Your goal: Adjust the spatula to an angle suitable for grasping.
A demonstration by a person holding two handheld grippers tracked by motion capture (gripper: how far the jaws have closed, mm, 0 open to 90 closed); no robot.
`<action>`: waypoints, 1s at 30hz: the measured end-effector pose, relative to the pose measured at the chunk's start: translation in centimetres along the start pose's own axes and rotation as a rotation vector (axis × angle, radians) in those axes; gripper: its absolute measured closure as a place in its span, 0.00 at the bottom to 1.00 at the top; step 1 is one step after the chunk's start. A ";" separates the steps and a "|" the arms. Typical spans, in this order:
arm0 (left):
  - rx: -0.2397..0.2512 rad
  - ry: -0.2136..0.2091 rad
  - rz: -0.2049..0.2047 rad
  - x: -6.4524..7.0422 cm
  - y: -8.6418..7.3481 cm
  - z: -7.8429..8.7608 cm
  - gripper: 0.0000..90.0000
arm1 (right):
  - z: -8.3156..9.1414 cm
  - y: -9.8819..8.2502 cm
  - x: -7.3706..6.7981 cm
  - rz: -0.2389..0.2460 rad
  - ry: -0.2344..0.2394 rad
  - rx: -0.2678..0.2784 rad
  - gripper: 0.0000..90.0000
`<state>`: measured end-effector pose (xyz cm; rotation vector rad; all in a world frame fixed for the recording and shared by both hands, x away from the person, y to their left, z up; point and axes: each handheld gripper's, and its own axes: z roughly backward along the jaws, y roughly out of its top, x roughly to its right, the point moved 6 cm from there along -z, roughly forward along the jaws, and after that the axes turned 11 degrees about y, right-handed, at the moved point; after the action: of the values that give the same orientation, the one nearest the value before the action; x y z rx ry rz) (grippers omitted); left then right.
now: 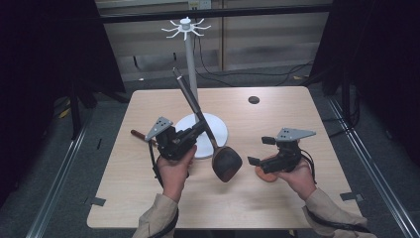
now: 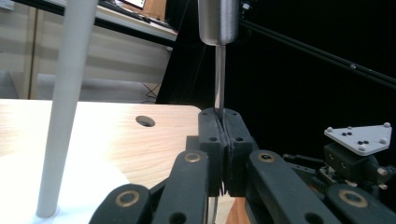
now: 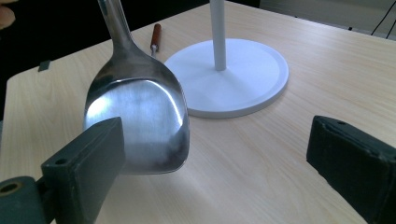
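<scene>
Dark curtains ring a pale wooden table (image 1: 277, 198) standing on grey floor. At nine o'clock, a wooden-handled utensil (image 1: 138, 134) lies partly hidden behind the left gripper (image 1: 197, 130). That gripper is pressed together on the thin metal shank of a spatula (image 1: 226, 162), blade hanging low at table centre, handle slanting up toward twelve o'clock beside the white hook stand (image 1: 189, 74). At three o'clock the right gripper (image 1: 261, 150) is spread wide, holding nothing, above an orange disc (image 1: 264, 174). Risk, as judged: the narrow pinch may let the spatula pivot or slip; its raised handle could strike the stand's pole.
</scene>
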<state>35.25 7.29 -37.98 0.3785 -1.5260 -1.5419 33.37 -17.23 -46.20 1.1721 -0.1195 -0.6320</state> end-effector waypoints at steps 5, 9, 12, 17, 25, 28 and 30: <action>0.002 -0.009 -0.028 0.4 0.5 -0.2 0.99 | 0.1 -0.1 0.0 0.004 -0.003 -0.007 0.04; -0.002 -0.017 -0.021 0.5 1.0 -0.4 0.99 | 0.0 -0.1 0.0 0.007 -0.001 -0.018 0.04; -0.007 -0.027 -0.029 0.4 1.3 -0.6 0.99 | 0.0 -0.1 -0.1 0.010 0.001 -0.020 0.04; -0.001 -0.040 -0.014 0.4 2.2 -0.8 0.99 | -0.1 -0.2 0.0 -0.008 0.007 -0.025 0.05; 0.022 -0.055 -0.040 1.1 3.7 -1.2 0.99 | 0.0 -0.1 0.0 0.001 0.002 -0.031 0.07; 0.025 -0.059 -0.033 1.1 4.1 -1.3 0.99 | 0.0 -0.1 0.0 -0.006 0.001 -0.030 0.07; 0.028 -0.059 -0.031 1.2 4.4 -1.5 0.99 | 0.1 -0.2 0.1 -0.006 0.002 -0.032 0.07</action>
<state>37.37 6.20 -33.82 0.3768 -1.5958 -1.5695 33.38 -17.37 -46.35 1.1425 -0.1043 -0.6361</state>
